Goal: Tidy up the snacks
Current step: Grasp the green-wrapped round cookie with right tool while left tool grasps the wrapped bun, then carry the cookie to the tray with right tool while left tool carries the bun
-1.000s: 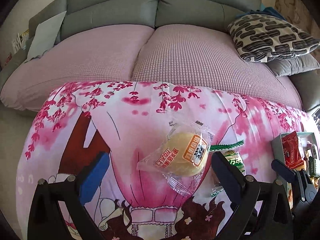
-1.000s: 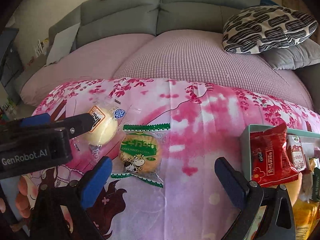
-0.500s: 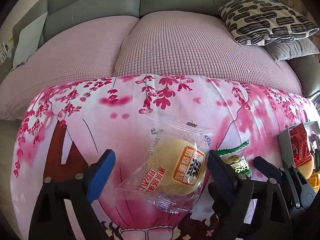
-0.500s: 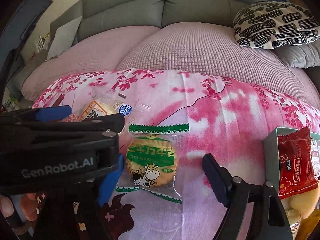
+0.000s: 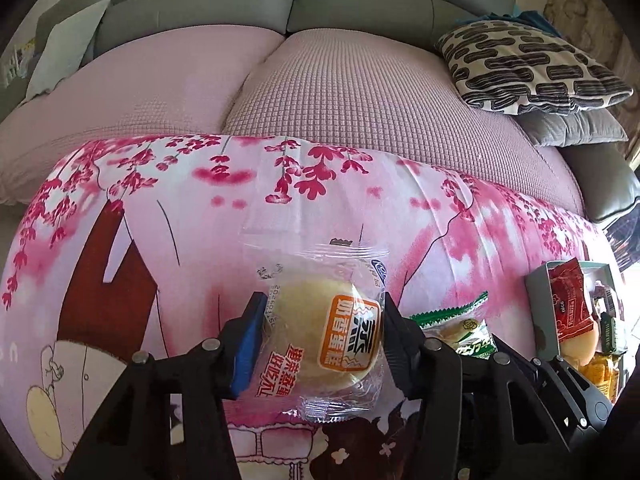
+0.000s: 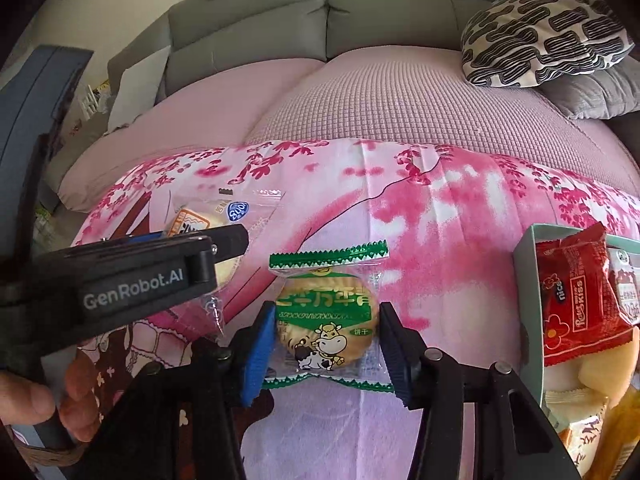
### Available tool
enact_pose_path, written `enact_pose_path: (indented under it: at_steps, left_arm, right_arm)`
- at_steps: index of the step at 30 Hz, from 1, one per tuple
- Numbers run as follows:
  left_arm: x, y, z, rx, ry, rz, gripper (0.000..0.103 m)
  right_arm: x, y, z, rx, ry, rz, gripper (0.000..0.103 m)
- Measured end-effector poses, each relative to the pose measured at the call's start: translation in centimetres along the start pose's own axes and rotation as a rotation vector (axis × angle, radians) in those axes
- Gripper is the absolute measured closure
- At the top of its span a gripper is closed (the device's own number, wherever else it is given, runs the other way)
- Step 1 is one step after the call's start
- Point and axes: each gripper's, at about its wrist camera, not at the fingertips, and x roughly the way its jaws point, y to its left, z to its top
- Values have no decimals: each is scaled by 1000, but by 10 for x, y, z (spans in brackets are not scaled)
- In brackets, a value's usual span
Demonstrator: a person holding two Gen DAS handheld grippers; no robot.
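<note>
My left gripper (image 5: 320, 340) is shut on a yellow steamed cake in a clear wrapper with an orange label (image 5: 320, 336), on the pink floral cloth (image 5: 280, 208). My right gripper (image 6: 326, 344) is shut on a round biscuit in a green-edged wrapper with a cow picture (image 6: 326, 320). The biscuit also shows in the left wrist view (image 5: 460, 332), just right of the left gripper. The left gripper's body (image 6: 120, 284) and the cake (image 6: 200, 224) show at the left of the right wrist view. A pale green box (image 6: 528, 280) with several snack packs stands at the right.
A red snack pack (image 6: 576, 304) stands up in the box, which also shows in the left wrist view (image 5: 540, 304). A pink-covered sofa (image 5: 360, 92) lies behind the cloth, with a black-and-white patterned pillow (image 5: 528, 68) at the right. A hand (image 6: 60, 396) holds the left gripper.
Both grippers moved forward and closed: the left jaws came in onto the cake, the right jaws onto the biscuit pack. Both snacks still lie on the cloth.
</note>
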Motion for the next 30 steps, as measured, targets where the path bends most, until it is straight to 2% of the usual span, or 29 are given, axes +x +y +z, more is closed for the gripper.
enact_pose_path:
  at_steps: [8,14,22,30]
  left_arm:
    - [-33,4,-29,-151,-86,-23,47]
    - [-54,3,-55,-233,-119,-19,47]
    - [-76,-13,-78,-247,-133,-1,47]
    - [-87,-45,-101,-227,-129,-34,47]
  right_arm:
    - [-32,-14,-16,30,-27,-14,50]
    - [-59,-28,-30,56,-42,-37,50]
    - [-97,-46,-46,90,-66,-72,50]
    - [-134,-60,-60,115,-110,-98,50]
